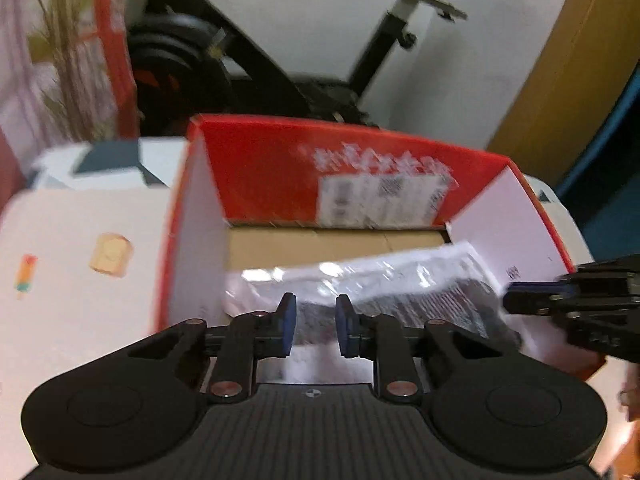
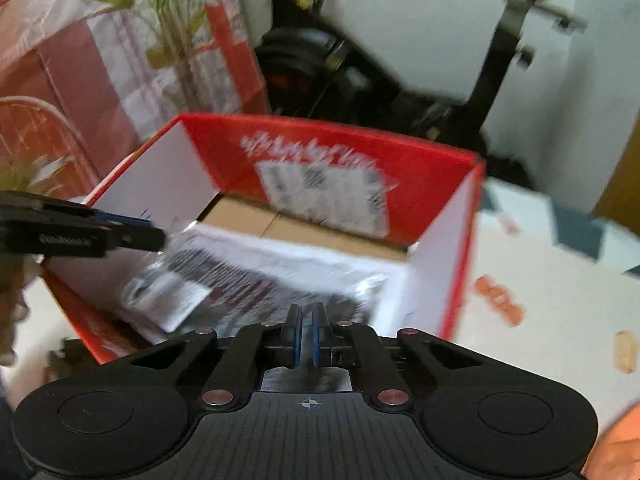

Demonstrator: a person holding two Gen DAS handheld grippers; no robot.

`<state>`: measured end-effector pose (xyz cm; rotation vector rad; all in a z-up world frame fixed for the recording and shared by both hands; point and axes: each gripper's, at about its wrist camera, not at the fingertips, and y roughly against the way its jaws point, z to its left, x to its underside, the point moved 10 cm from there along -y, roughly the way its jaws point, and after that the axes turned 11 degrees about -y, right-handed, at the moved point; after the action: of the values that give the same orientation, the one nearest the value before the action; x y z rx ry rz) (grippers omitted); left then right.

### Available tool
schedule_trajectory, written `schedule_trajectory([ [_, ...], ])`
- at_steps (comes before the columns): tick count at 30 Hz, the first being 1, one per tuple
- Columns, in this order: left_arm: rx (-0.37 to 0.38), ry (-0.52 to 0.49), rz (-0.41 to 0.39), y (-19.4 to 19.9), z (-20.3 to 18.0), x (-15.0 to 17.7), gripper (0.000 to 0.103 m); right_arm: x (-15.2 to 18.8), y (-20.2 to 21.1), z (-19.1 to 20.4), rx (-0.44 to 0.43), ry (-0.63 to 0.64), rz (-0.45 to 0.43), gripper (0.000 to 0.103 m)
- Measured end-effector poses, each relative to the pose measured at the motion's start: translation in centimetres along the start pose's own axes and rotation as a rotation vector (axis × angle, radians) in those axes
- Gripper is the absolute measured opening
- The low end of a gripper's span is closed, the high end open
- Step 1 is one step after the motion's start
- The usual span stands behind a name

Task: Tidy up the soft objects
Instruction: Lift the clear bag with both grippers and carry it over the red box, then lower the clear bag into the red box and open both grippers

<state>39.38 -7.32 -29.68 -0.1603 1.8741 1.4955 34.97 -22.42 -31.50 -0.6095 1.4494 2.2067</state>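
- Red cardboard box (image 1: 332,168) with white inner walls stands open on the desk (image 1: 80,232) — brown cardboard floor visible inside, a printed label on its far inner wall (image 2: 324,196).
- Task item: a soft package in clear crinkly plastic wrap (image 1: 400,288), white with dark printed areas, lies inside the box, spanning most of its near half (both views blurred, print unreadable).
- Left gripper (image 1: 316,326): blue-padded fingers (image 1: 289,320) stand close together with the near edge of the package between them — narrow gap shows, cannot tell whether the pads actually press on the wrap.
- Right gripper (image 2: 307,334): fingers clenched nearly pad to pad at the package's near edge; a thin bit of wrap may be pinched but cannot tell for sure.
- In the left wrist view the right gripper reaches in from the right edge (image 1: 560,300), over the box's right wall; in the right wrist view the left gripper comes in from the left (image 2: 100,232), tip at the package's left corner.
- Desk cover is white with small printed pictures (toast (image 1: 110,254), ice pop (image 1: 26,278)).
- Behind the box: an exercise bike (image 1: 280,60) against a white wall, a plant (image 2: 168,20) to the left.
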Motion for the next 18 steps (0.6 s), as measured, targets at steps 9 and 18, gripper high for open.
schedule_trajectory([
  [9,0.013,-0.013,0.103,-2.9,-0.3,1.3,0.022,1.4,-5.3,1.3,0.028,0.044,0.307,0.006],
  [18,0.006,-0.061,0.112,-3.1,-0.6,1.4,0.022,2.2,-7.3,1.1,0.057,0.029,0.404,0.003],
])
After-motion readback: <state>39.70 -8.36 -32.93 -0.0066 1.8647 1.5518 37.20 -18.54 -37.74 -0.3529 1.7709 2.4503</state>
